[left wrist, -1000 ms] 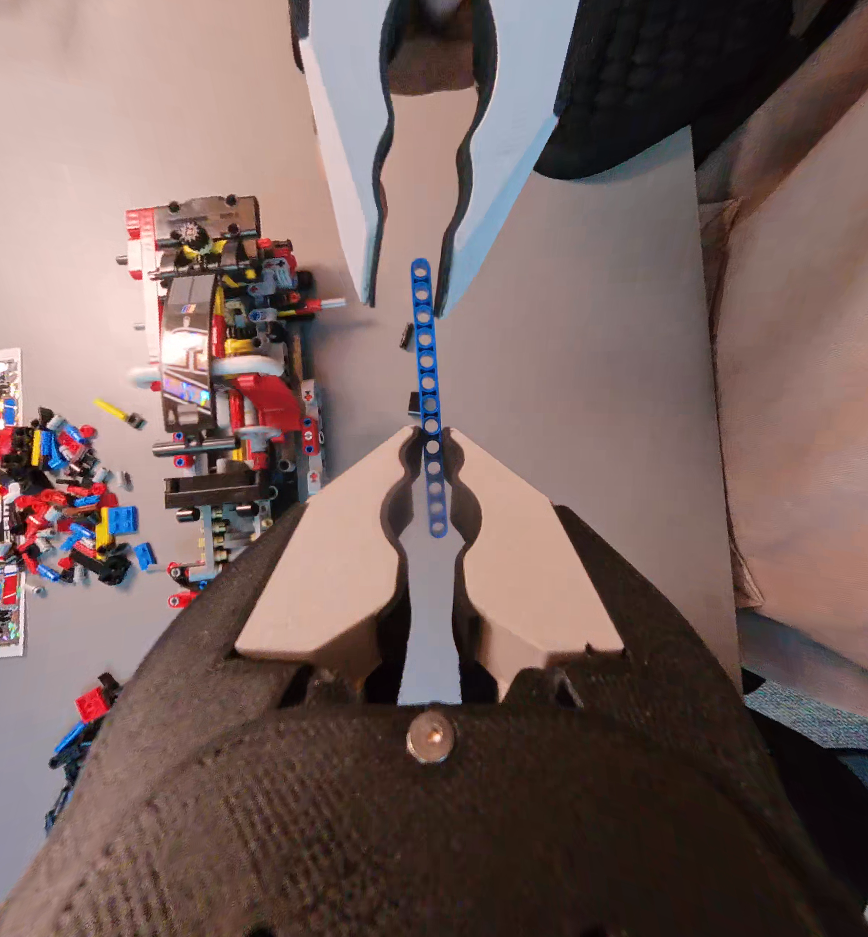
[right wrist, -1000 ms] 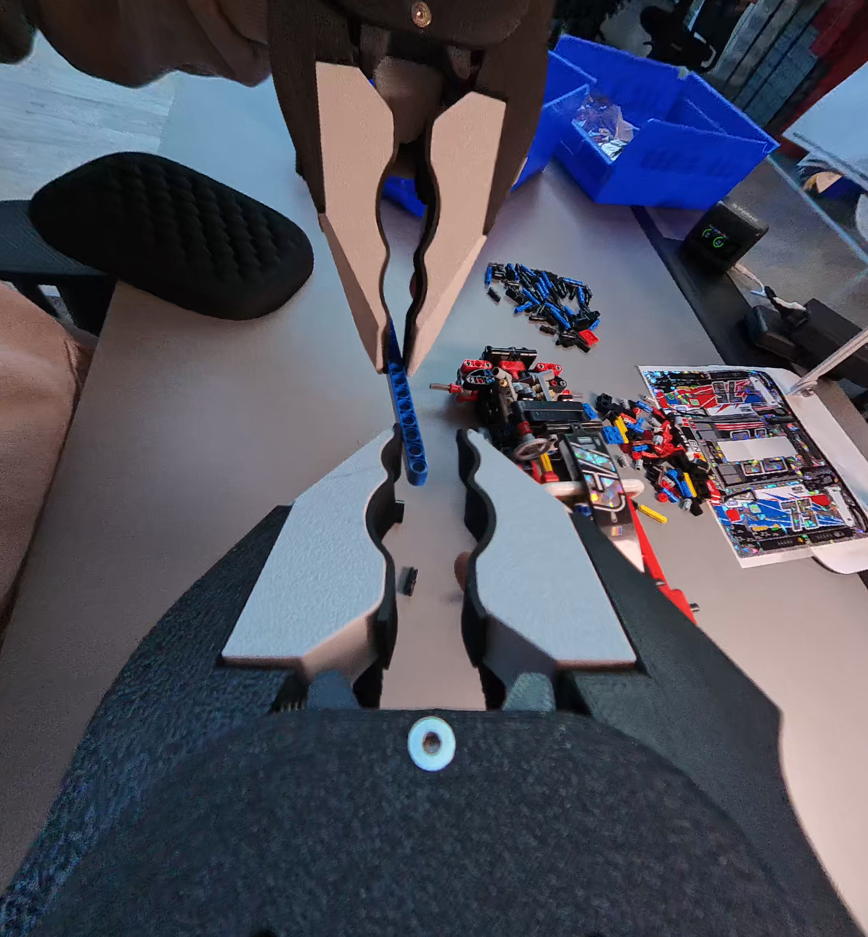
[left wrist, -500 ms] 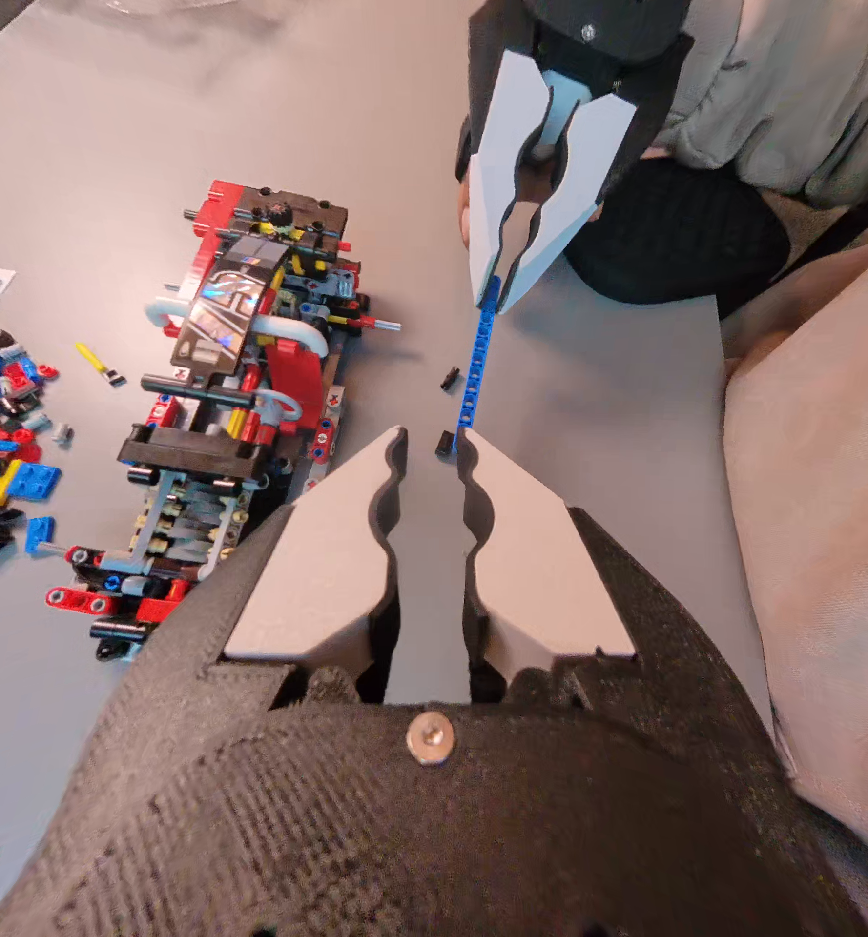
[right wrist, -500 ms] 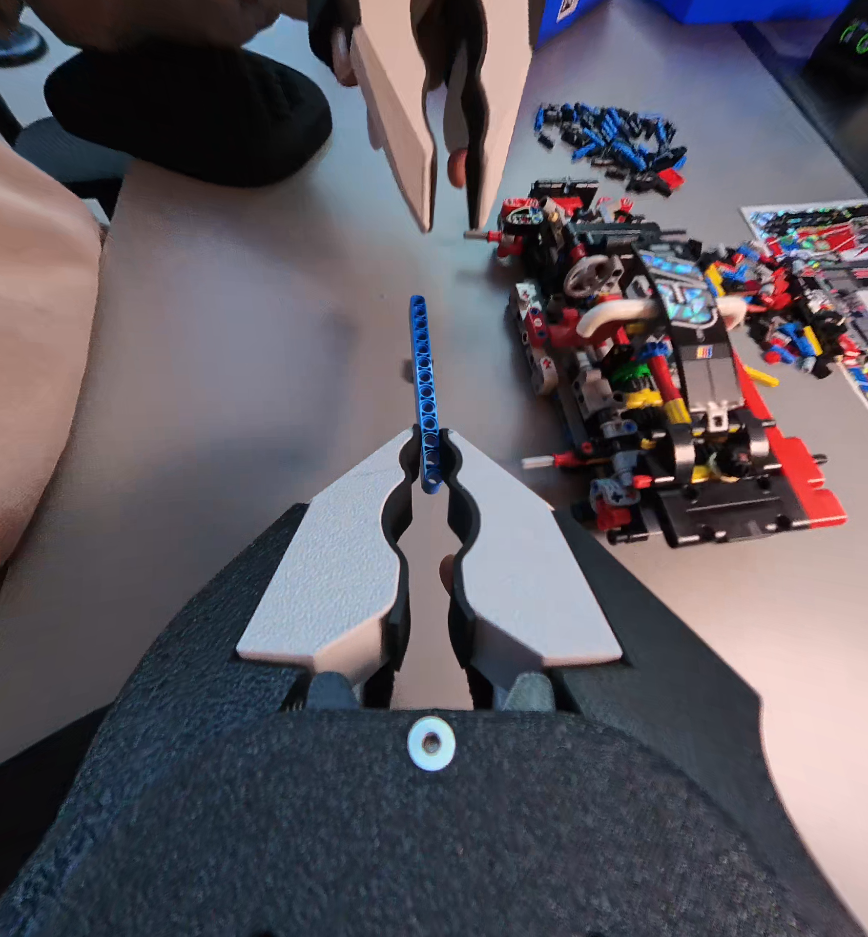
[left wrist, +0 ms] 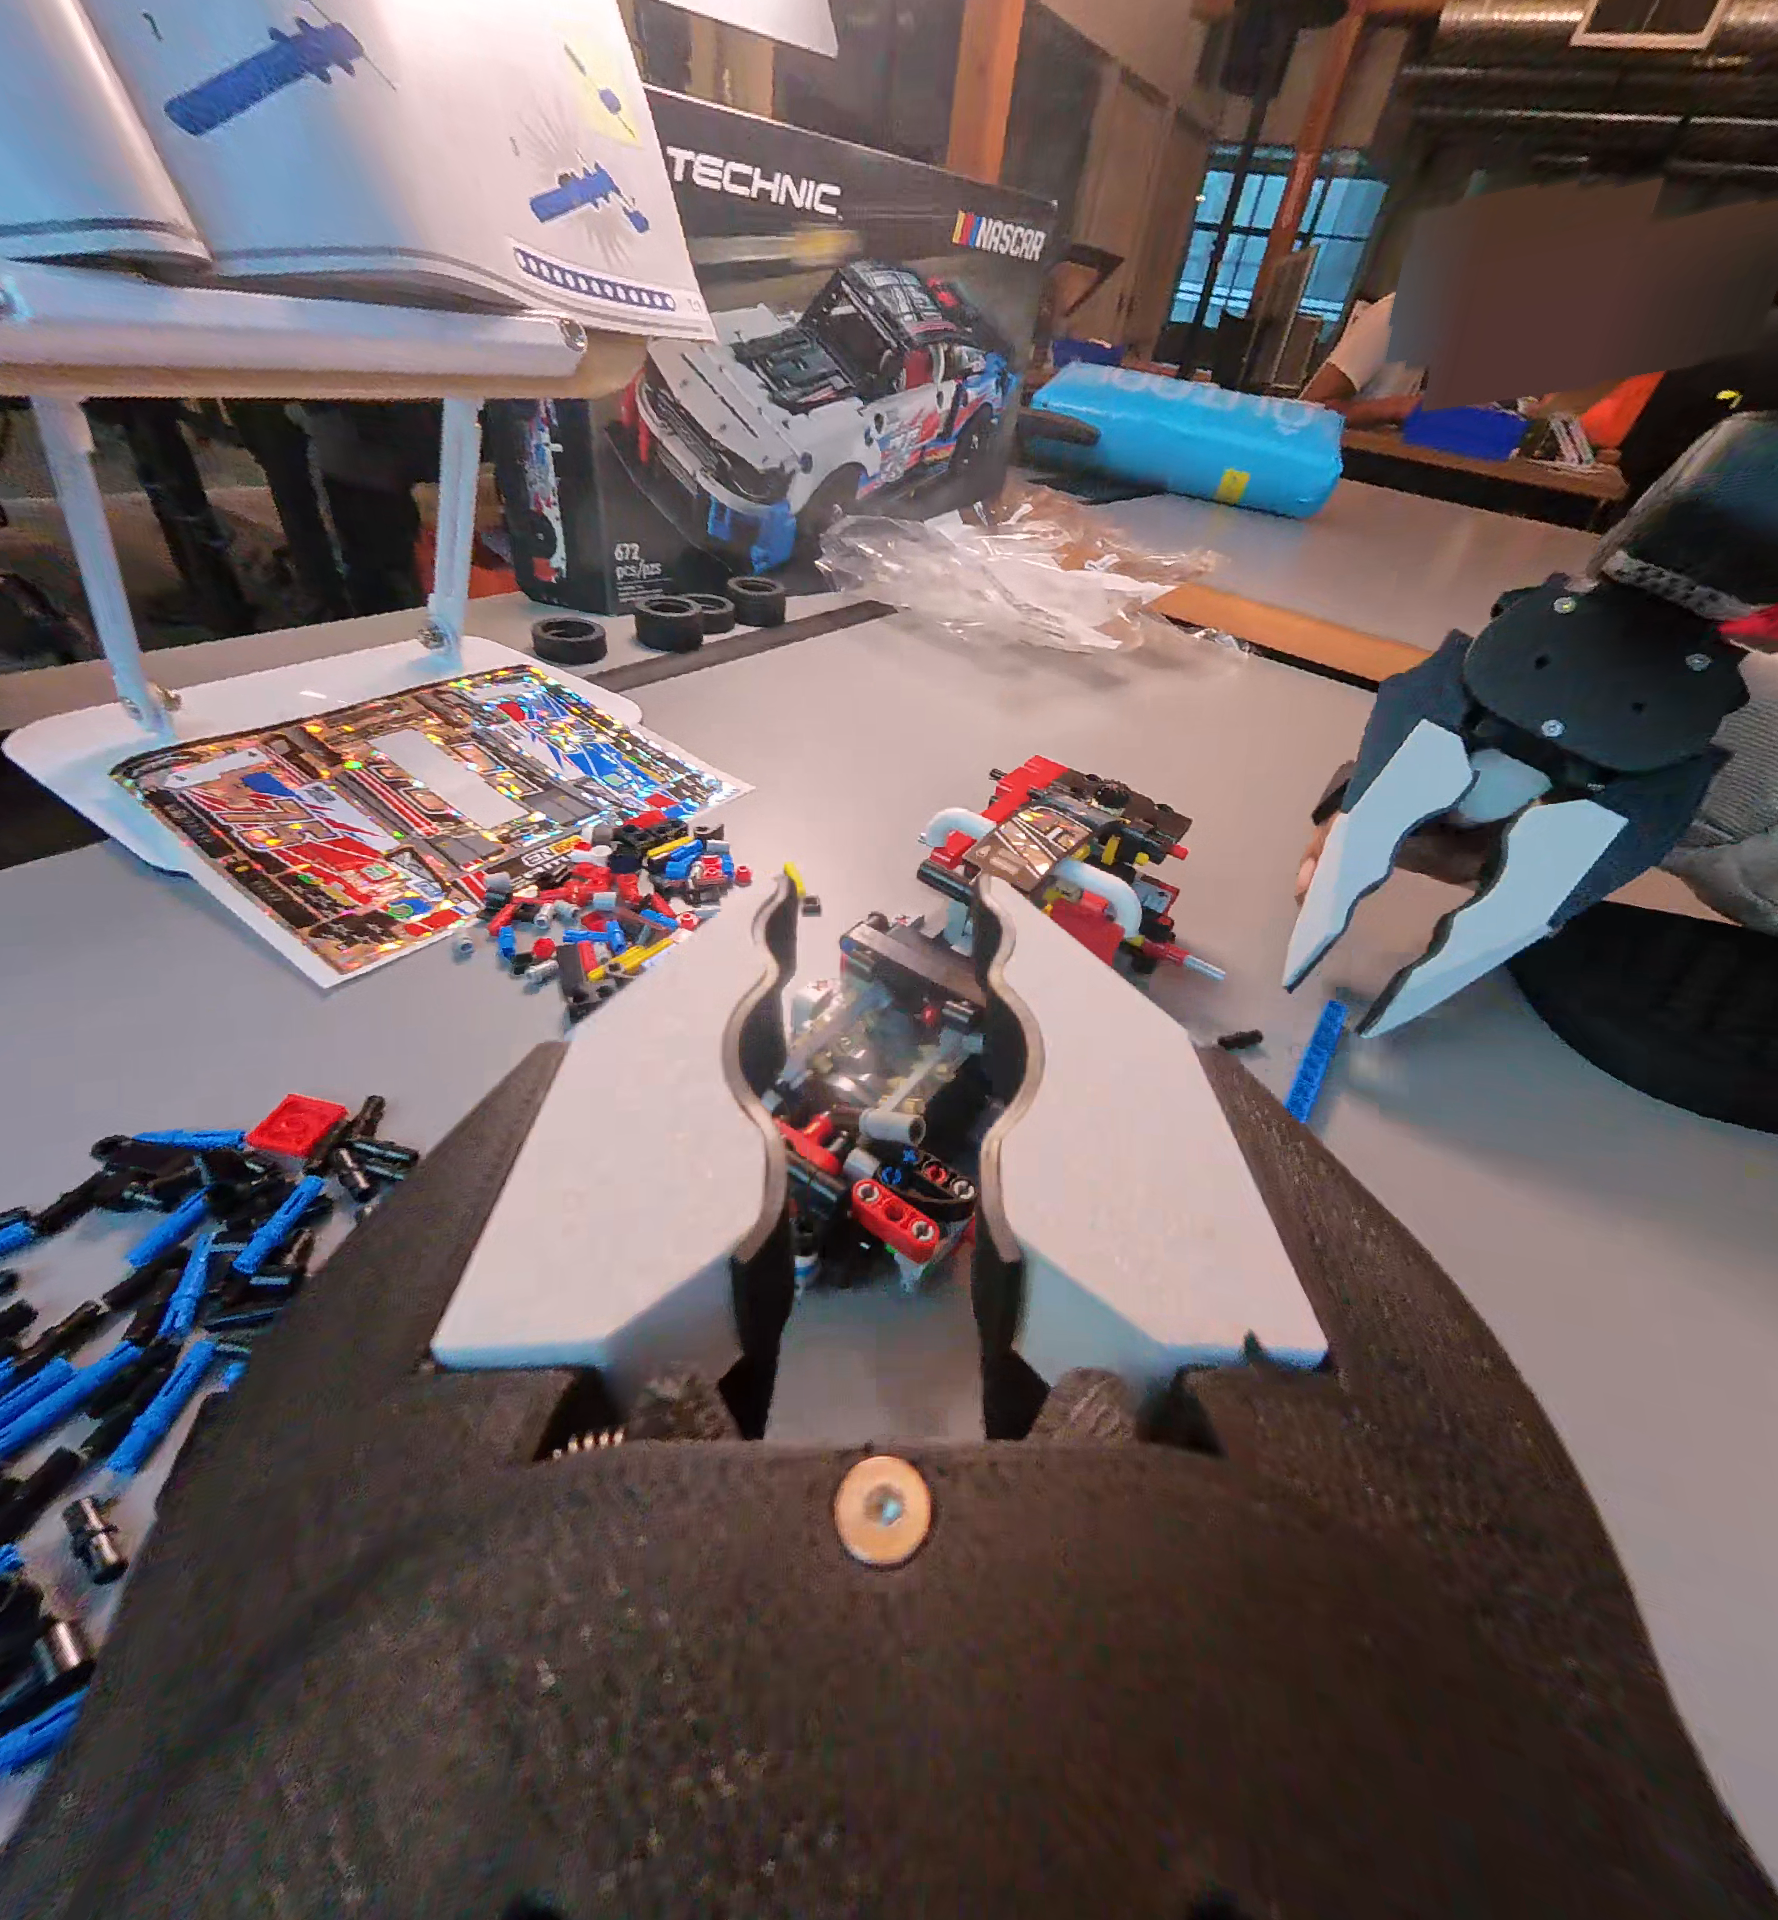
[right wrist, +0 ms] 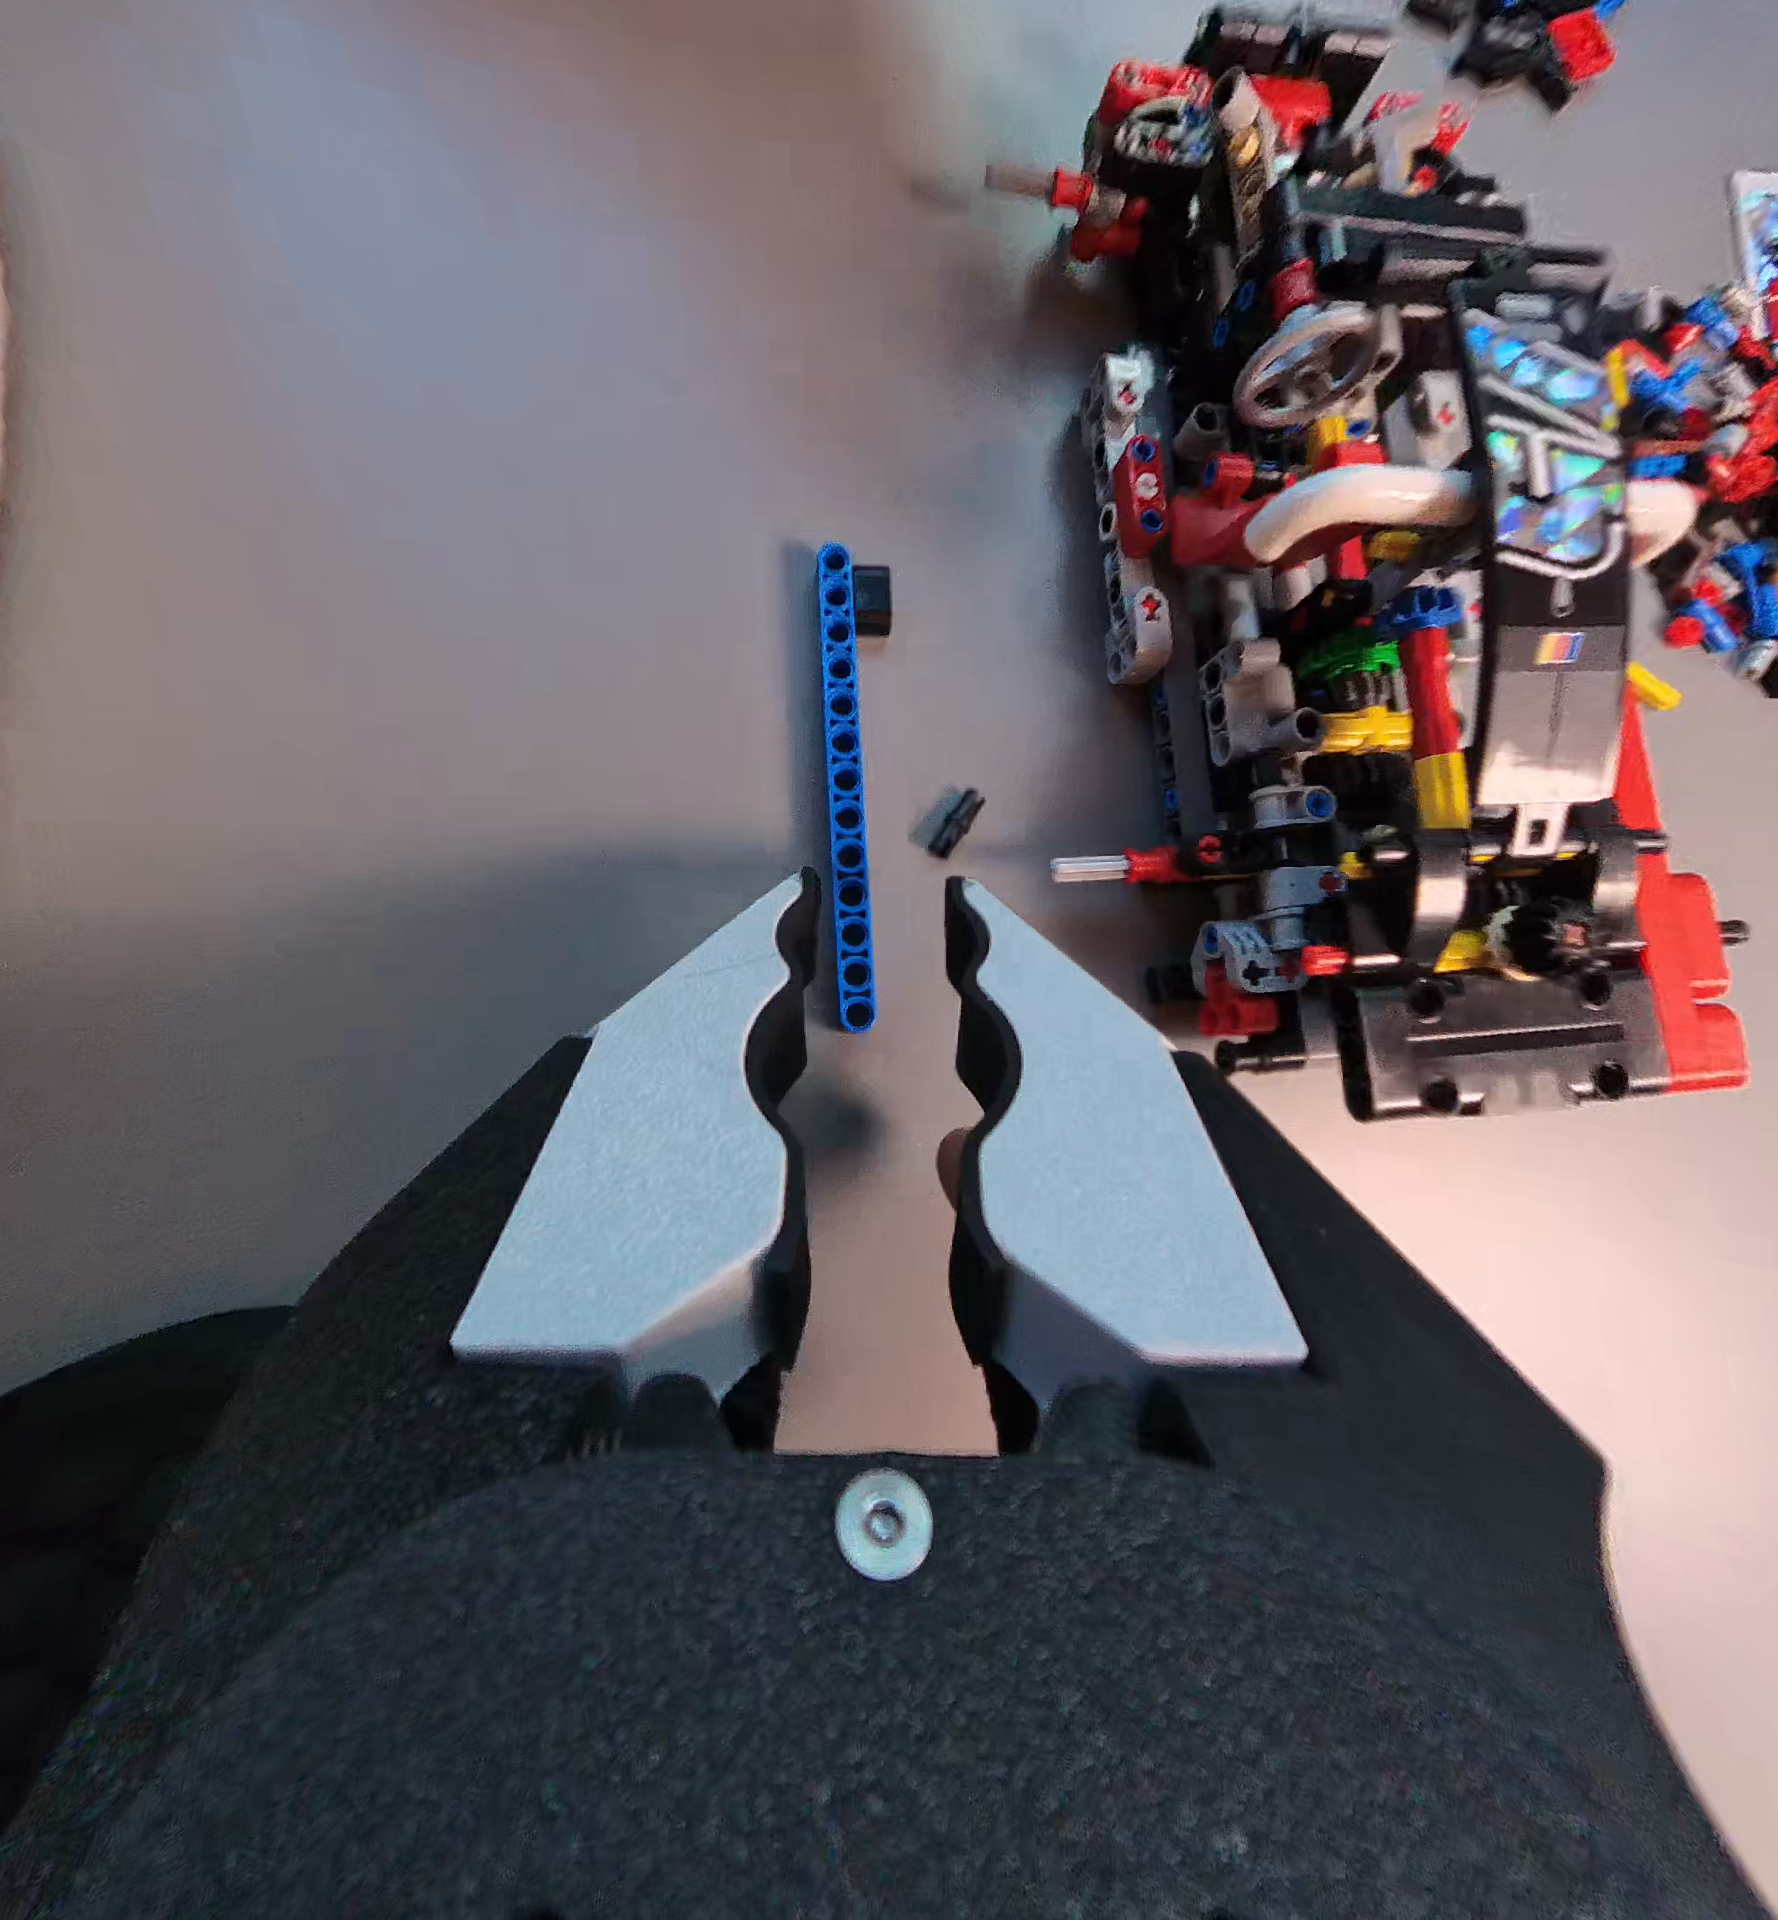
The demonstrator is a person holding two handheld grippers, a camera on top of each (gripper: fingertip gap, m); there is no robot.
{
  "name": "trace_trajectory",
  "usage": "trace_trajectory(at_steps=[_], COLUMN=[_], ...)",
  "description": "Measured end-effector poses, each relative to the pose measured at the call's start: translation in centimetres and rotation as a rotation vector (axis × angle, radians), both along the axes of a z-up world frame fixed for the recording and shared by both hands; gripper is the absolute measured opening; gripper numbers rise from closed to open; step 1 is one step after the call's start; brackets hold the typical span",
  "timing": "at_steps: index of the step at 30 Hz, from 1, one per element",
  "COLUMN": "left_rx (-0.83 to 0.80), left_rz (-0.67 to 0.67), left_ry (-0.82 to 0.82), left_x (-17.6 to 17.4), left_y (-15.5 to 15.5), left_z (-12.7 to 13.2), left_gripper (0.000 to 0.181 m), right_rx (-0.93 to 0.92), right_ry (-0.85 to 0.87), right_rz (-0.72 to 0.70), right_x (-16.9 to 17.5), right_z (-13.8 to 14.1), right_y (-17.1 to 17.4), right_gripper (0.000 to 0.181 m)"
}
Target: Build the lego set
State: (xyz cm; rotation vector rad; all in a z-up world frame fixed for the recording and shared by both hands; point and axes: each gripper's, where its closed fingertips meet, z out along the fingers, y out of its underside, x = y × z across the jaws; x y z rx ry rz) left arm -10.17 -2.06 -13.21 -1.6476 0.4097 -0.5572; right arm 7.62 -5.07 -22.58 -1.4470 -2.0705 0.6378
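Seemingly flat — blue beam [right wrist: 845,784], jaws apart.

Grey table [right wrist: 449,416]: blue beam [right wrist: 845,790] flat, part-built car [right wrist: 1436,644] beside, loose pieces [left wrist: 604,914], sticker sheet [left wrist: 397,821].

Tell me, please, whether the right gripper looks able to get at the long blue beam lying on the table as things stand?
Probably yes: the right gripper is open, and the blue beam lies flat with its near end between the fingertips; nothing covers it.
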Motion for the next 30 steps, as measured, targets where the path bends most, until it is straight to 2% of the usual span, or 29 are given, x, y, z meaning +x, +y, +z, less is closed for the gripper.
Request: trace_trajectory(at_steps=[3,8,12,15,18,20,22,25,30], left_rx=[0.043,0.098,0.153,0.196,0.228,0.229,0.213,0.173,0.005], left_rz=[0.069,0.188,0.262,0.306,0.348,0.416,0.532,0.619,0.615], left_ry=[-0.012,-0.034,0.014,0.047,0.08,0.118,0.16,0.132,0.202], left_x=[-1.5,-4.1,-5.7,-6.6,-7.4,-8.7,-11.1,-14.4,-18.4], left_y=[0.1,0.4,0.4,0.2,0.1,0.2,0.3,-0.2,-0.2], left_z=[0.8,1.9,2.6,3.3,3.6,3.6,3.7,4.1,4.0], left_gripper=[0.032,0.03,0.03,0.03,0.03,0.028,0.022,0.019,0.019], right_rx=[-0.083,-0.09,-0.059,-0.038,-0.02,0.003,0.022,0.029,0.029], right_ry=[0.194,0.571,0.775,0.873,0.972,0.992,0.982,0.991,0.973], right_rz=[-0.039,-0.172,-0.295,-0.398,-0.535,-0.604,-0.64,-0.655,-0.651], right_x=[-1.2,-3.4,-4.3,-4.2,-3.0,-2.1,-1.5,-0.9,-0.4], right_z=[3.8,11.0,14.3,15.2,15.6,15.3,14.9,15.0,14.6], right_y=[0.5,3.9,6.9,9.1,11.4,12.6,13.1,13.4,13.4], right_gripper=[0.021,0.015,0.013,0.019,0.042,0.047,0.05,0.048,0.044])
